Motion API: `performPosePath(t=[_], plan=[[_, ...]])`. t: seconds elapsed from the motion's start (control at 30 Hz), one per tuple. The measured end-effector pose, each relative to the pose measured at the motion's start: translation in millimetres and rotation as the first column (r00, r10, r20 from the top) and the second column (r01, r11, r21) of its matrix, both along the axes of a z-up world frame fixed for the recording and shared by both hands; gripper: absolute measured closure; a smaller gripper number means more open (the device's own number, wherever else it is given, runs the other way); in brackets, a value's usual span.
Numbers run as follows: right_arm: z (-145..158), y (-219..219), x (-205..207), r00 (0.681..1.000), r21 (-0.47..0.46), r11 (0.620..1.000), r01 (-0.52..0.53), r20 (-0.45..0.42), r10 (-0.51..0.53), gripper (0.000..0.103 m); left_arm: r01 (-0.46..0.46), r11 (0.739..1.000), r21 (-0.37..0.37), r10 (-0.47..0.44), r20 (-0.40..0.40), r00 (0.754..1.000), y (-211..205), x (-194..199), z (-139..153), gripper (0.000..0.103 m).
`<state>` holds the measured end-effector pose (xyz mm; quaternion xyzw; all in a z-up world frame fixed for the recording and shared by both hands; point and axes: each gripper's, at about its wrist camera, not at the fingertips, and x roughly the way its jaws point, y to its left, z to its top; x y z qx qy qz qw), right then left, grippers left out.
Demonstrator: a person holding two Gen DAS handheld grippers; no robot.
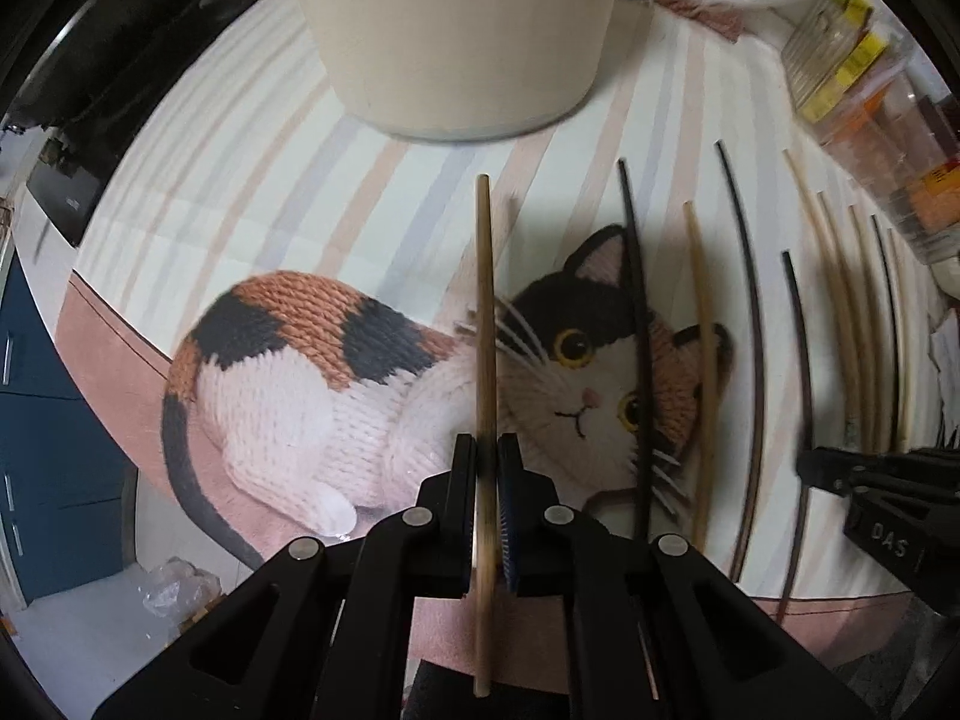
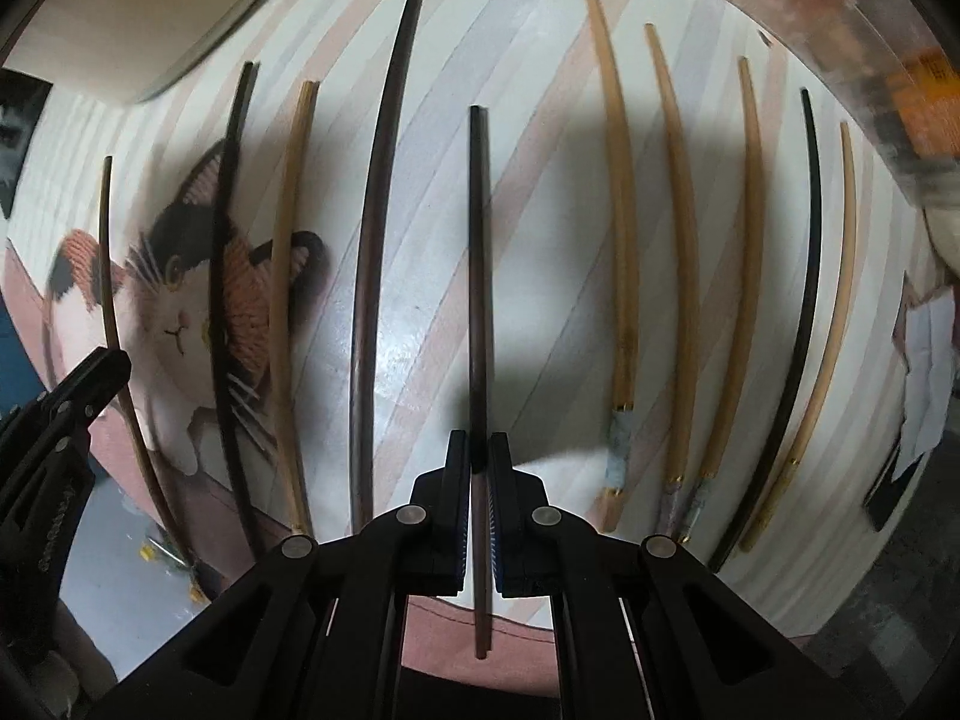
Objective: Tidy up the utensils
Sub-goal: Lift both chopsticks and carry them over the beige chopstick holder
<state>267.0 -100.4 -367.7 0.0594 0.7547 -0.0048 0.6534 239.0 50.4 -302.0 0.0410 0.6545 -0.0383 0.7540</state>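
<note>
Left gripper (image 1: 487, 450) jaws clamped on light wooden chopstick (image 1: 485, 324), lifted clear of surface (image 1: 252, 138); cream holder (image 1: 456, 30) ahead of jaws, open striped room between. Right gripper (image 2: 479, 450) jaws clamped on dark chopstick (image 2: 478, 276). Judged early: about ten chopsticks lie both sides of right jaws. Surface edge close behind both jaws; clutter (image 2: 888, 60) far right.

Left gripper (image 1: 487, 450) clamped, right gripper (image 2: 479, 450) likewise (both downward)
</note>
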Motion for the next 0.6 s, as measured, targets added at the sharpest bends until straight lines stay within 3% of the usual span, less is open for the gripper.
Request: performPosePath(t=[0.3,0.6], plan=[[49,-3,-11,0.988,0.086,0.996,0.039,0.148,-0.052,0.097,-0.011,0.999,-0.037,0.014,0.068,0.998,2,-7,34,0.099],[111,-10,-9,0.945,0.171,0.985,0.033,0.314,-0.086,0.097,-0.039,0.994,-0.098,0.057,0.19,0.98,14,-7,87,0.099]])
